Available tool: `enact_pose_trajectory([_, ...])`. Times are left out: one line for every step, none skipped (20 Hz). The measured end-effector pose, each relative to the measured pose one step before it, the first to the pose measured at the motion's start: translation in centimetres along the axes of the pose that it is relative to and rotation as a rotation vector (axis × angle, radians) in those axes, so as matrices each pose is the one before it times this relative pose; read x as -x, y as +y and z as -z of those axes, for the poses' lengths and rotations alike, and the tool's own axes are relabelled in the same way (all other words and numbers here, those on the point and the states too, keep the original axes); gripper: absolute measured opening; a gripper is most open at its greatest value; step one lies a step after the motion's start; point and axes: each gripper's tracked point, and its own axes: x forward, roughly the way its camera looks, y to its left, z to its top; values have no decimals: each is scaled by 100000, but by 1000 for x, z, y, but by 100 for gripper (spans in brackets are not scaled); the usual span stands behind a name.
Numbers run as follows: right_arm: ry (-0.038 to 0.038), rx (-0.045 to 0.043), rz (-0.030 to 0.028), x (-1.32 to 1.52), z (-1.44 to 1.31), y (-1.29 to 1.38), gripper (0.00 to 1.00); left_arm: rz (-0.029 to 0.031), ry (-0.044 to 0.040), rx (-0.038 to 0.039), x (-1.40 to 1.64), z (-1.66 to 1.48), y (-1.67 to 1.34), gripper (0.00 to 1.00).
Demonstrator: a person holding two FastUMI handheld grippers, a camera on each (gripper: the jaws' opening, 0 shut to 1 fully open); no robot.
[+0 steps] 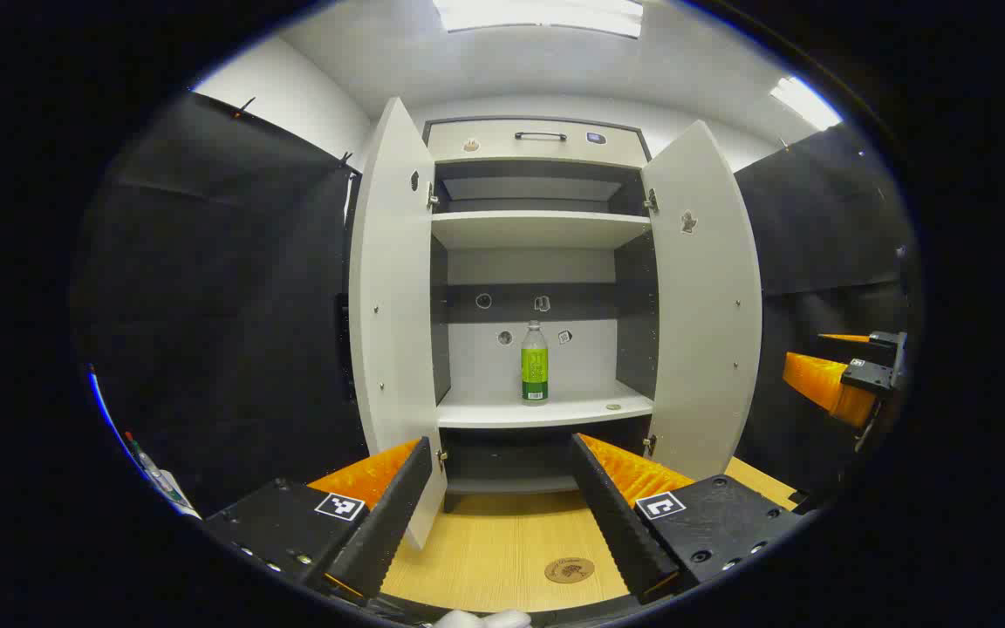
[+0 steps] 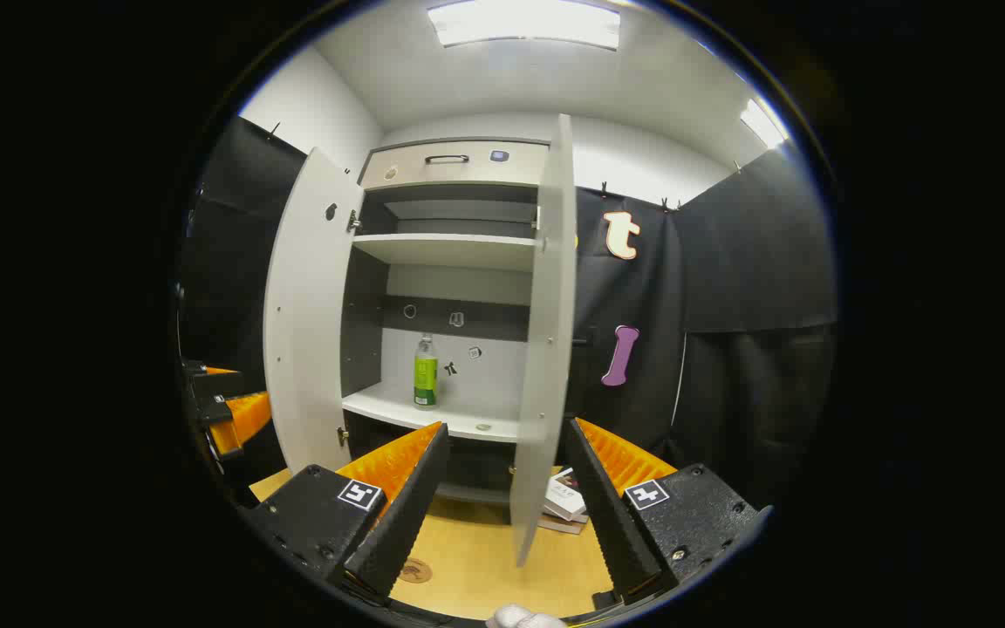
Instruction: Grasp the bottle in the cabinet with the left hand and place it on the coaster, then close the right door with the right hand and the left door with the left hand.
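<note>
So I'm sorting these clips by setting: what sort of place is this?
Probably a staged recording booth, not a real home: black cloth walls, ceiling light panels, and one white cabinet on a wooden tabletop.

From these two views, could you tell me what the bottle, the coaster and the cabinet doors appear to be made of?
The bottle looks like clear plastic: see-through neck, glossy green label. The coaster looks like cork or wood: a matte brown disc with a dark print. The left door and right door look like laminated board: flat, matte, pale grey.
</note>
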Motion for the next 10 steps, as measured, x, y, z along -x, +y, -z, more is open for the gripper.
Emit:
enact_pose_trajectory([-442,-356,199,-207,-162,403,84,-541,-636,-435,36,-128,533,96])
enact_pose_trajectory([270,-416,665,-198,192,97,84,-562,-395,-70,-169,-72,638,96])
enact_pose_trajectory([1061,-626,501,-254,293,60,83,-411,56,-169,-225,-72,502,95])
enact_pose_trajectory([1321,-699,164,-162,430,76,83,-993,473,-267,-136,-15,566,96])
enact_pose_trajectory([1474,-410,366,-155,346,-31,83,-1165,197,-517,-216,-54,634,96])
enact_pose_trajectory([1121,-73,646,-261,260,-250,83,-569,-270,-171,-192,-98,411,96])
enact_pose_trajectory([-204,-71,745,-68,-113,-237,83,-274,-715,162,-76,-272,296,95])
enact_pose_trajectory([-213,-165,576,-308,-106,-134,84,-313,-307,8,-74,-43,261,95])
enact_pose_trajectory([77,-139,-35,-144,-66,14,83,-383,-76,-283,12,-97,184,95])
enact_pose_trajectory([160,106,-405,-118,81,101,83,-660,34,-289,-218,-56,201,95])
